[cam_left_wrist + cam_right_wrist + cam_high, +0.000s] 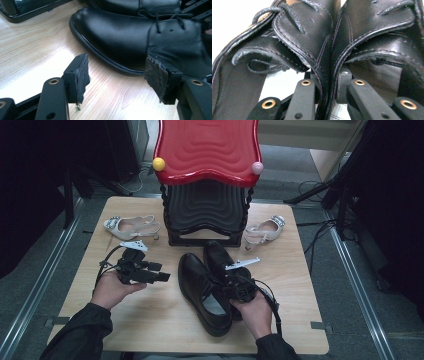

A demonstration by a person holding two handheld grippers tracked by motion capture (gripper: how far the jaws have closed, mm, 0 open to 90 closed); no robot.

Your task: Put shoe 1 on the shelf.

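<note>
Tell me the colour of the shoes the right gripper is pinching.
Black leather shoes, clearest in the high view.

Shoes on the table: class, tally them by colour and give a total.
Black shoes: 2
White shoes: 2
Total: 4
</note>
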